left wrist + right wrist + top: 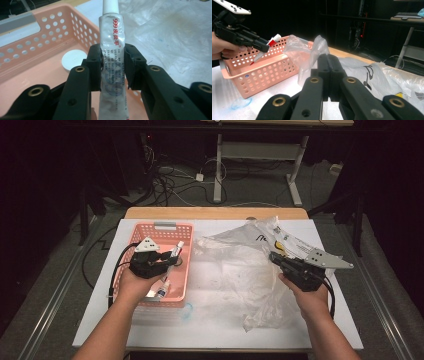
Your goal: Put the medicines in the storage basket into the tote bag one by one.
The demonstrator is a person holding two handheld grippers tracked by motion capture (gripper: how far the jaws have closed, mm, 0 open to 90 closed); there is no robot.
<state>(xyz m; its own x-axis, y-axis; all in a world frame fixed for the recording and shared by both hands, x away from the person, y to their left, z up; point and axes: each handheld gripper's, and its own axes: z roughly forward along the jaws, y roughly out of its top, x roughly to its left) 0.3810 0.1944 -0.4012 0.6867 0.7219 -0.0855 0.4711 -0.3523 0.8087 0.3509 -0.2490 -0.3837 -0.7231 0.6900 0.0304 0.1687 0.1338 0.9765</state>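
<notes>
A white ointment tube (pixel 112 50) with red print and a ribbed white cap stands pinched between the jaws of my left gripper (pixel 113 67). That gripper (pixel 169 258) hovers over the pink perforated basket (pixel 162 226), with the tube (pixel 176 250) pointing away. A large clear plastic bag (pixel 235 265) lies crumpled across the middle and right of the white table cover. My right gripper (pixel 275 256) sits at the bag's right side. Its jaws (pixel 328 62) are closed together, and a fold of the bag (pixel 312 50) rises from their tips.
Inside the basket lie a round white lid (pixel 74 59) and a small bottle (pixel 161 291). A blue ring mark (pixel 186 310) is on the cover in front of the basket. The table's wooden back edge (pixel 215 213) borders a dark floor with cables.
</notes>
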